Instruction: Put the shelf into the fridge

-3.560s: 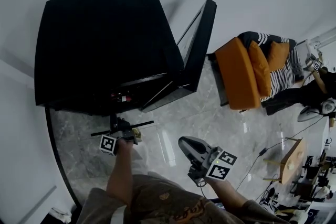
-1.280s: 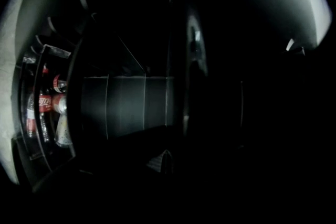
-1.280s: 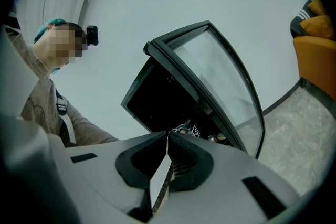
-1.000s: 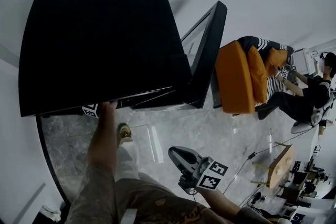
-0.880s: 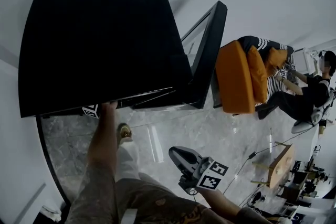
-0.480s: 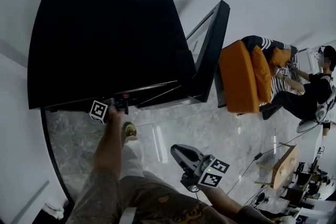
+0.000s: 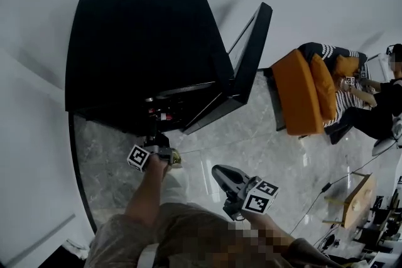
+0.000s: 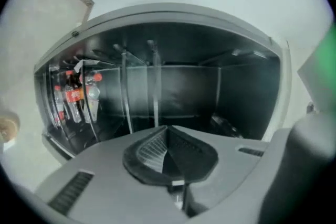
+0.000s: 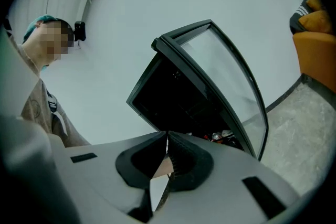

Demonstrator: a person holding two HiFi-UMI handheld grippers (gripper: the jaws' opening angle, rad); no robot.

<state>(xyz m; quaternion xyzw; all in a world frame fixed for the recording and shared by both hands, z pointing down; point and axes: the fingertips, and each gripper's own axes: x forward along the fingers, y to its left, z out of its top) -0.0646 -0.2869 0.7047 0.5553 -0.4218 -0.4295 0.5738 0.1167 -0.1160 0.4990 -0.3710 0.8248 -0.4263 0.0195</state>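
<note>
The black fridge (image 7: 144,47) stands on the marble floor (image 7: 264,141) with its glass door (image 7: 248,66) swung wide at its 3 o'clock side. The left gripper view looks straight into the dark cavity. The shelf (image 8: 155,86) is inside it, a thin pale-edged panel seen edge-on near the middle, with a second like panel (image 8: 126,93) just beside it at 9 o'clock. I cannot tell how they are seated. At 9 o'clock in the cavity, red-labelled and clear bottles (image 8: 76,97) are packed together behind a wire rail.

The left gripper (image 7: 156,142) is held low in front of the opening, at 6 o'clock from the fridge. Its fingers (image 8: 152,147) are pressed together with nothing between them, apart from the shelf. The right gripper (image 7: 220,172) hangs well back at 5 o'clock, pointed at the fridge, fingers (image 9: 181,157) likewise closed and empty. An orange sofa (image 7: 301,97) stands at 3 o'clock from the door.
</note>
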